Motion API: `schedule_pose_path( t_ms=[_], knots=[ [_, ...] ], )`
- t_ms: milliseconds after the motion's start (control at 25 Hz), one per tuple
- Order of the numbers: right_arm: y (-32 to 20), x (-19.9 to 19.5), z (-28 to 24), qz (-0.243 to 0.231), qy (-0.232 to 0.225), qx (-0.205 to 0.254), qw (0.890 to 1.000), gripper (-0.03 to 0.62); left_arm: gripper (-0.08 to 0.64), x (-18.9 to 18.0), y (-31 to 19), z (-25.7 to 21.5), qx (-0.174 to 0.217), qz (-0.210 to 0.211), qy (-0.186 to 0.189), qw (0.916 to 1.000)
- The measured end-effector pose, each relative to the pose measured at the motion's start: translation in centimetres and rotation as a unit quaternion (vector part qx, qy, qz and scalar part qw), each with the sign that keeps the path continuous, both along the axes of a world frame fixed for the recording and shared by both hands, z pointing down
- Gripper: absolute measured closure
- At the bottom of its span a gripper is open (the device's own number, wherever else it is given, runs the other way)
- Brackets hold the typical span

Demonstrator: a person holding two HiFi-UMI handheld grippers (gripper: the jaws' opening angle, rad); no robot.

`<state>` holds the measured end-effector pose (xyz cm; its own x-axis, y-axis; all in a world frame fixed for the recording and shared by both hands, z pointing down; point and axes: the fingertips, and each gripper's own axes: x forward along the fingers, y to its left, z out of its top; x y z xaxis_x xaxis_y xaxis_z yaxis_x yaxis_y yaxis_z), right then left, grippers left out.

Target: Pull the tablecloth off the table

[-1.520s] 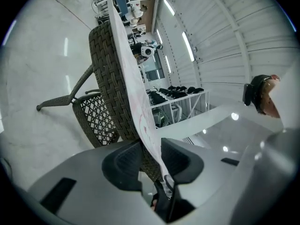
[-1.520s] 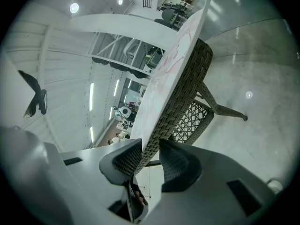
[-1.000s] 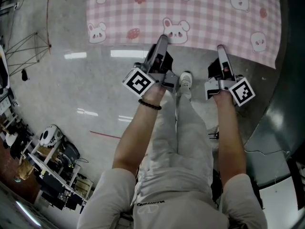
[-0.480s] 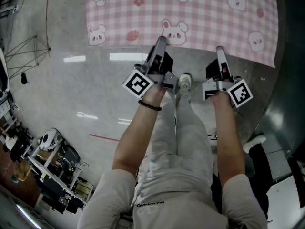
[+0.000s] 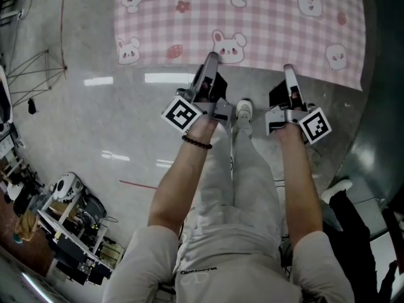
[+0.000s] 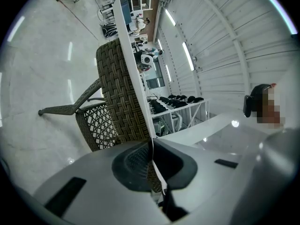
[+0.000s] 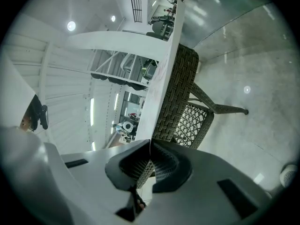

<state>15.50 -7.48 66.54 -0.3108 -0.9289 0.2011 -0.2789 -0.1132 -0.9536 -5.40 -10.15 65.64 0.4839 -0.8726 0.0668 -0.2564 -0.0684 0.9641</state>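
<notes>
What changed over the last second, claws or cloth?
The left claw and right claw have just closed, the right one last. Each now pinches the near hem of the pink checked bunny-print tablecloth. Hands and cloth stayed where they were; no pull yet.

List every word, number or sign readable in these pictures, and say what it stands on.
No text here can be quoted.
Dark print on the waistband of the trousers: too small and blurred to read.
Left marker cube and right marker cube: black-and-white square codes, no letters.
Tablecloth: rabbits and flowers only, no words.
Both gripper views: nothing readable.
</notes>
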Motion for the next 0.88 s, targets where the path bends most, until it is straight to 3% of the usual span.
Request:
schedule_pose_path(
  t_ms=[880],
  knots=[
    [-0.16,-0.04,0.16,-0.013,-0.021,-0.017,1.000,0.580,0.555,0.03,-0.01,0.11,-0.008,-0.002,-0.020,0.9998]
  ],
)
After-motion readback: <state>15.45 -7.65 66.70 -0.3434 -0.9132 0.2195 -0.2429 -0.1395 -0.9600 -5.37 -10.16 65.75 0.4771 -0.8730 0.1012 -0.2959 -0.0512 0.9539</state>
